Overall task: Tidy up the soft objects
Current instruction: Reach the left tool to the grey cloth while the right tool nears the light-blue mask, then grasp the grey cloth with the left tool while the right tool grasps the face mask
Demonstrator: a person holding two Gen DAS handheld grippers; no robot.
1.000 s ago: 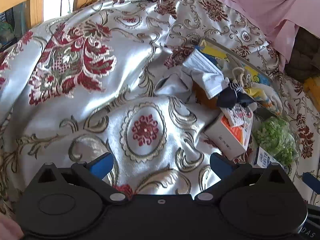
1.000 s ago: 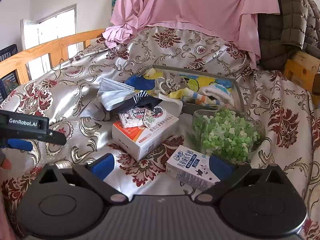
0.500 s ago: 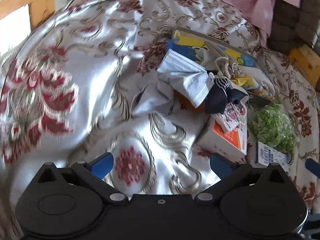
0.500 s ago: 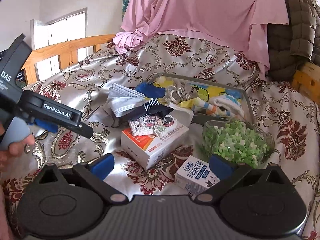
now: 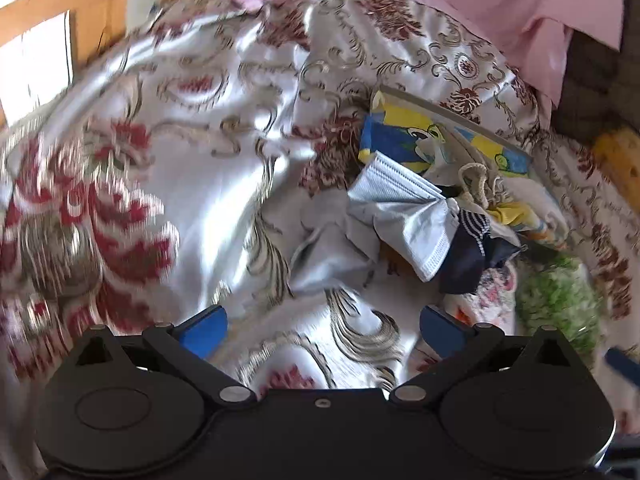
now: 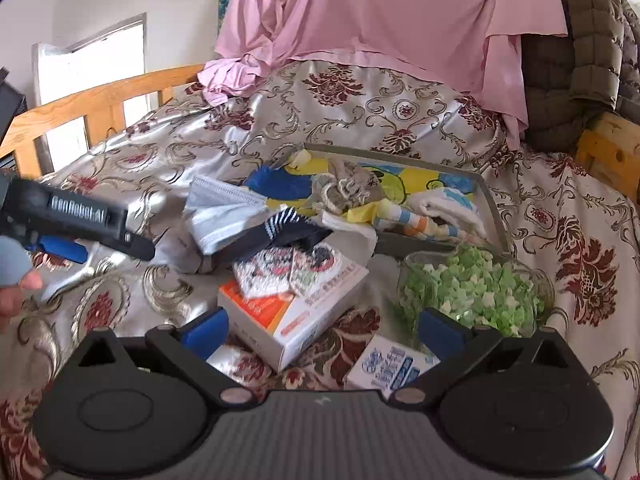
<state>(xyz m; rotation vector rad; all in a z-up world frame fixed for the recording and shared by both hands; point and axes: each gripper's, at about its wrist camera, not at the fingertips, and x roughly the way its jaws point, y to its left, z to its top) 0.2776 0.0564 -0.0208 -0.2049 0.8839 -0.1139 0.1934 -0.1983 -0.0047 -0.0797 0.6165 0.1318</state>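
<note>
A pile of soft things lies on the patterned bedspread: a grey face mask (image 5: 404, 220) (image 6: 224, 212), a navy striped sock (image 5: 468, 248) (image 6: 288, 232) and a floral sock (image 6: 288, 272) on an orange-and-white box (image 6: 296, 316). Behind them a grey tray (image 6: 490, 208) holds a striped cloth (image 6: 416, 220) and a beige knitted piece (image 6: 344, 188). My left gripper (image 5: 324, 328) stands open above the bedspread, short of the mask. My right gripper (image 6: 324, 328) is open too, over the box's near end. The left gripper also shows at the left of the right wrist view (image 6: 80, 236).
A glass bowl of green bits (image 6: 472, 288) and a small milk carton (image 6: 392, 368) sit at the right front. A wooden bed rail (image 6: 100, 108) runs along the left. Pink cloth (image 6: 380, 20) and a quilted jacket (image 6: 580, 52) hang at the back.
My left gripper has swung right and forward toward the pile, so the mask sits nearer its centre. The right gripper has edged forward. Both stay open.
</note>
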